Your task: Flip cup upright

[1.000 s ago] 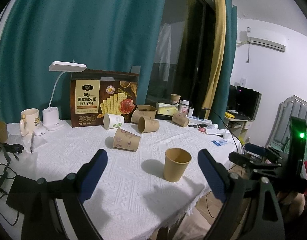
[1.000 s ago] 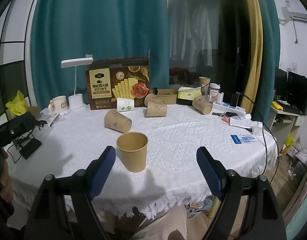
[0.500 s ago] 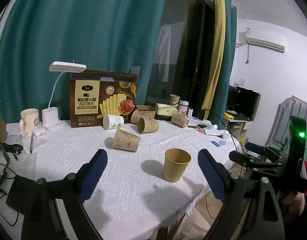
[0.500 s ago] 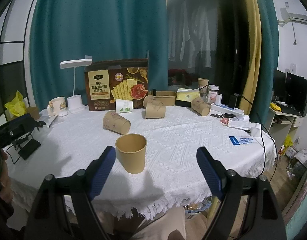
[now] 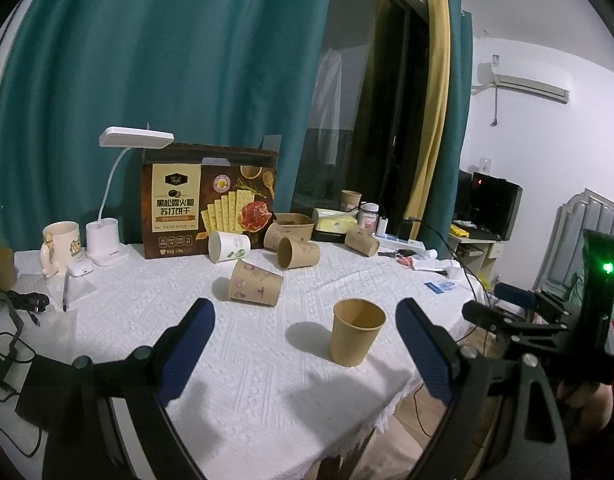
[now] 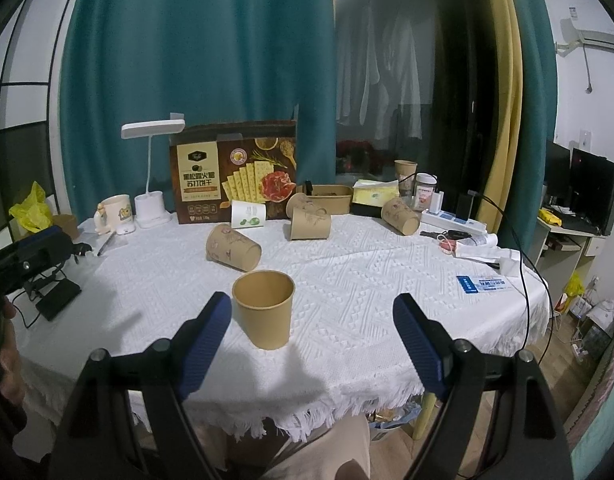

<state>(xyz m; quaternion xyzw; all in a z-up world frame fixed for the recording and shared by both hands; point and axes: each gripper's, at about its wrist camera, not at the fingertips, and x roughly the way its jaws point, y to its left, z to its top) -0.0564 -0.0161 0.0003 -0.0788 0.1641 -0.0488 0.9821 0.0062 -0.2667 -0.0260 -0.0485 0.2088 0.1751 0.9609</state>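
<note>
on the white worktop [image 5: 267, 360] a plain brown cup [image 5: 357, 332] stands upright near the front edge, mouth up. the left gripper [image 5: 305, 334] and the right gripper [image 6: 313, 330] both have fingers wide apart, holding nothing. only the right view shows a yellow bag [image 6: 31, 208]; only the left view shows a radiator [image 5: 583, 232].

Matt brown paper cup [image 6: 264, 309] stands on a white, woven-textured cloth tablecloth [image 6: 371, 280]; cracker box [image 6: 233, 172] is glossy cardboard.
</note>
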